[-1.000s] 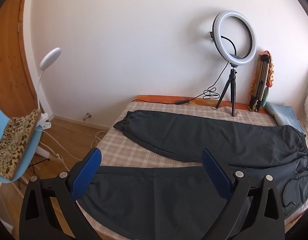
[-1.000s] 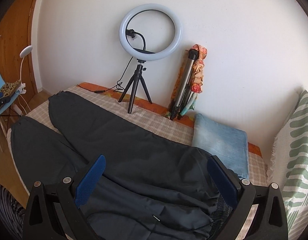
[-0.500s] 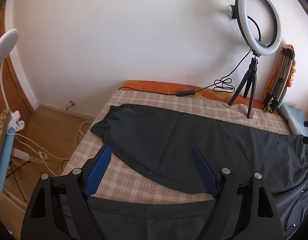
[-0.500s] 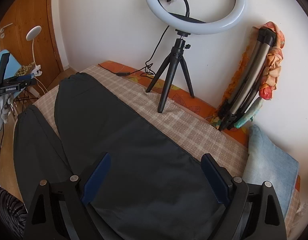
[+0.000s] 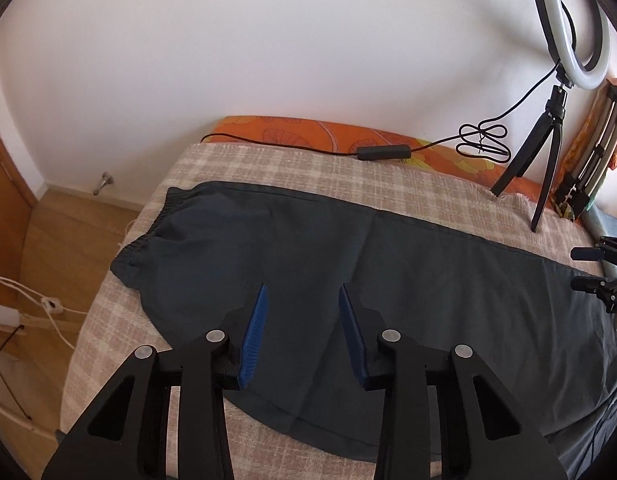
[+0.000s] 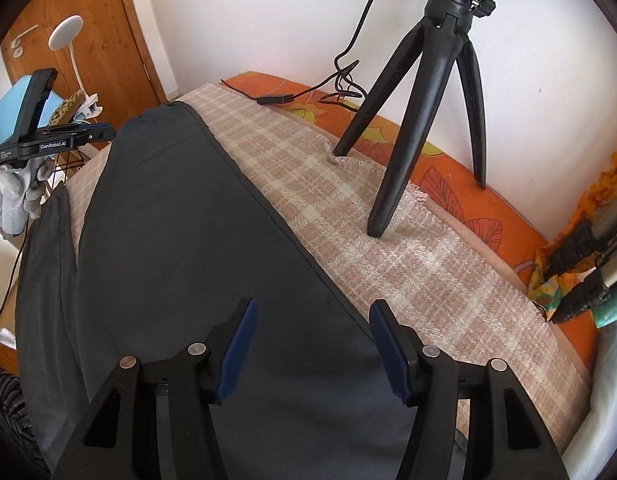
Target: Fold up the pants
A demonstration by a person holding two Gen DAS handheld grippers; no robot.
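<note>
Dark grey pants (image 5: 388, 280) lie spread on a plaid blanket (image 5: 308, 172), the far leg running left to its elastic cuff (image 5: 148, 236). My left gripper (image 5: 302, 288) hangs just above that leg near the cuff end; its jaws are closing, with only flat cloth below them. Over the same leg's far seam (image 6: 268, 208), toward the waist end, my right gripper (image 6: 314, 304) is also closing with nothing pinched. The near leg (image 6: 44, 280) shows at the left. Each gripper appears in the other's view: right gripper (image 5: 600, 272), left gripper (image 6: 56, 136) in a gloved hand (image 6: 12, 196).
A ring light (image 5: 564, 20) on a black tripod (image 6: 420, 100) stands on the blanket by the wall, its cable and switch (image 5: 384, 153) lying along the orange mattress edge (image 5: 308, 132). A folded tripod wrapped in a scarf (image 6: 580, 276) leans at the right. The bed's left edge drops to a wooden floor (image 5: 68, 232).
Both grippers have moved forward and down from over the near leg and waist to low over the far leg. Both pairs of jaws have narrowed.
</note>
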